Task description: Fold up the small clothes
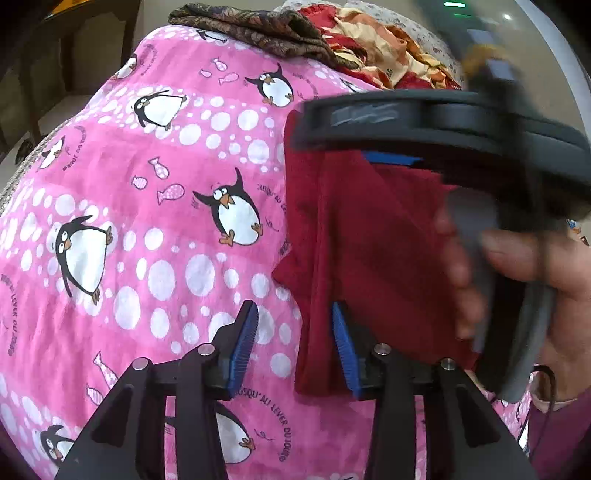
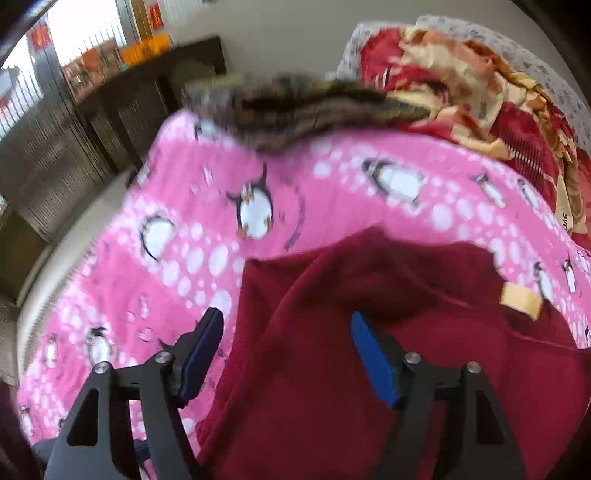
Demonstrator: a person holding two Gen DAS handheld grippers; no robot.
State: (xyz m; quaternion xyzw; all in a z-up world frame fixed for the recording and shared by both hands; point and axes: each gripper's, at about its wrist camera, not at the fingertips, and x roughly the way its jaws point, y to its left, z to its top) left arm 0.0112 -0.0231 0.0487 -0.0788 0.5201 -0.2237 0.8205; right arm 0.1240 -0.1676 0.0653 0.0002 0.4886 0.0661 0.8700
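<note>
A dark red garment [image 1: 354, 236] lies on a pink penguin-print blanket [image 1: 155, 206]. My left gripper [image 1: 293, 341] is open, its fingers straddling the garment's left edge near the bottom. The right gripper's body [image 1: 443, 125] crosses the upper right of the left wrist view, held by a hand [image 1: 524, 266] over the garment. In the right wrist view the red garment [image 2: 369, 332] fills the lower right, with a tan label [image 2: 521, 299] at its right edge. My right gripper [image 2: 286, 350] is open just above the garment's left part. The view is blurred.
A folded brown patterned cloth [image 1: 251, 29] lies at the blanket's far edge, also in the right wrist view [image 2: 295, 107]. A crumpled red and cream floral cloth [image 1: 388, 48] lies behind it [image 2: 480, 92]. The blanket's left edge drops toward dark furniture [image 2: 110, 110].
</note>
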